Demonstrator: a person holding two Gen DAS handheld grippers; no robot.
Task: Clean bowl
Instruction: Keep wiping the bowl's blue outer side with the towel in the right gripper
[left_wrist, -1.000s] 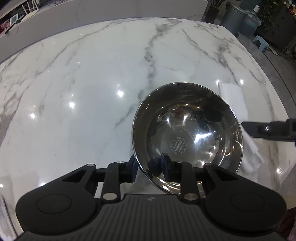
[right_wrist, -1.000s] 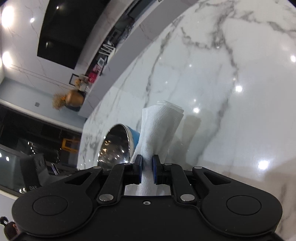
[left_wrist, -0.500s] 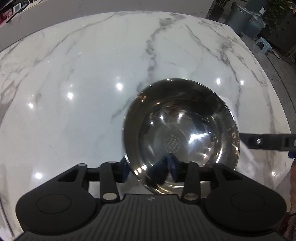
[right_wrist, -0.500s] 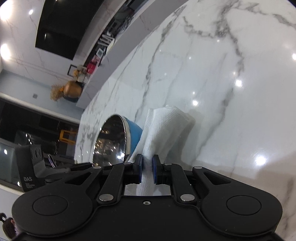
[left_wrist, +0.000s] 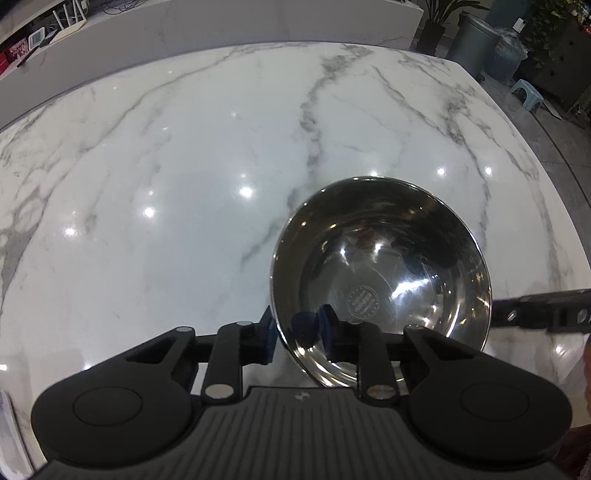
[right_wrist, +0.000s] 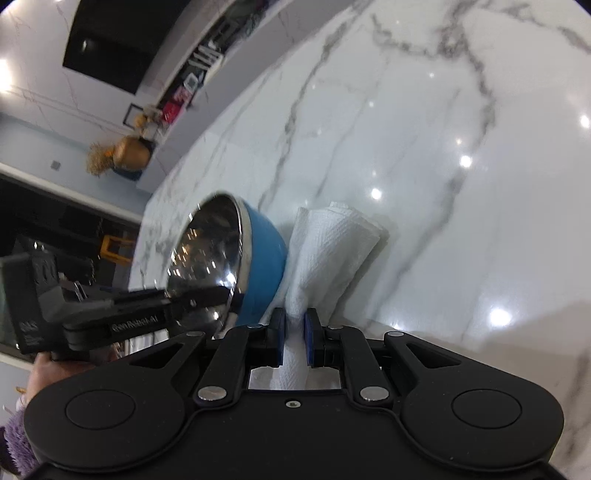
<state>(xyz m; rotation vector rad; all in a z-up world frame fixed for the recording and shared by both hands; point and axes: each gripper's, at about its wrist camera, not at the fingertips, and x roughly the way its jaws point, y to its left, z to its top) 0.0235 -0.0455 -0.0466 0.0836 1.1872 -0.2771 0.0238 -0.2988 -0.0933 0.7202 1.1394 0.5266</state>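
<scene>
A steel bowl (left_wrist: 380, 273) with a blue outside sits tilted in my left gripper (left_wrist: 297, 330), which is shut on its near rim, one finger inside and one outside. In the right wrist view the bowl (right_wrist: 236, 254) is held up off the marble table, its opening facing left, with the left gripper (right_wrist: 199, 291) on its rim. My right gripper (right_wrist: 294, 325) is shut on a folded white paper towel (right_wrist: 328, 247), just right of the bowl's blue wall. The right gripper's finger (left_wrist: 543, 314) shows at the right edge of the left wrist view.
The white marble table (left_wrist: 184, 184) spreads under both grippers; its far edge meets a grey counter (left_wrist: 147, 44). Bins and a small stool (left_wrist: 526, 92) stand on the floor beyond the table's right corner.
The bowl has been lifted and tilted more by the left gripper. The right gripper with the towel has come closer, so the bowl looms larger beside the towel.
</scene>
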